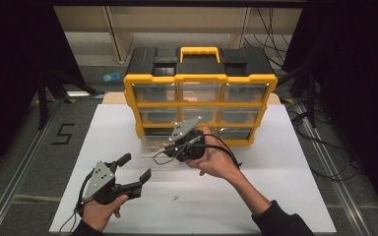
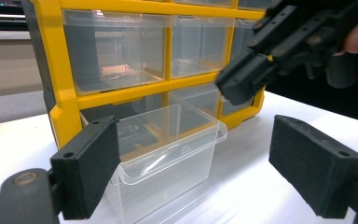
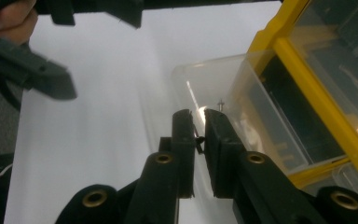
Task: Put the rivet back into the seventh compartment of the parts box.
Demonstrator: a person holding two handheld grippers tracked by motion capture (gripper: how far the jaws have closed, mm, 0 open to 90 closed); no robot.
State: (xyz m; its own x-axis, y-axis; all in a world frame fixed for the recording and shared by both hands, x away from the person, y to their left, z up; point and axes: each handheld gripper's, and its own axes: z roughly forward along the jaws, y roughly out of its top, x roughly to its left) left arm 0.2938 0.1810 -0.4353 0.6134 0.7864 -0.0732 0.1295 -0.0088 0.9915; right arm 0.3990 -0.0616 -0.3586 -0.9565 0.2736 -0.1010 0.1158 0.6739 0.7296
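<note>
- Clear plastic makes up the drawer (image 2: 168, 158), a small see-through bin with a lip along its top edge; it stands pulled out on the white table top (image 1: 285, 196), just in front of the organiser's lower left opening.
- In the right gripper view a tiny upright screw (image 3: 220, 103) shows at the drawer, just beyond the jaw tips; whether it rests on the drawer's floor or its rim I cannot tell.
- Yellow-framed organiser (image 1: 200, 78) stands at the far side of the table, with a black top and a yellow carry handle.
- Its front shows nine compartments in three rows of three; eight hold clear drawers and the lower left one is vacant.
- One small pale bit (image 1: 174, 199) lies on the table between the two forearms, too small to name.
- Two grippers are in play, one per hand.
- The right gripper (image 3: 199, 119) hangs above the pulled-out drawer with its jaws pressed nearly together; something thin and dark sits in the narrow gap between them, too small to identify.
- The left gripper (image 1: 137, 166) is held near the table's front left, well apart from the drawer, jaws spread wide with nothing between them, pointing toward the drawer.
</note>
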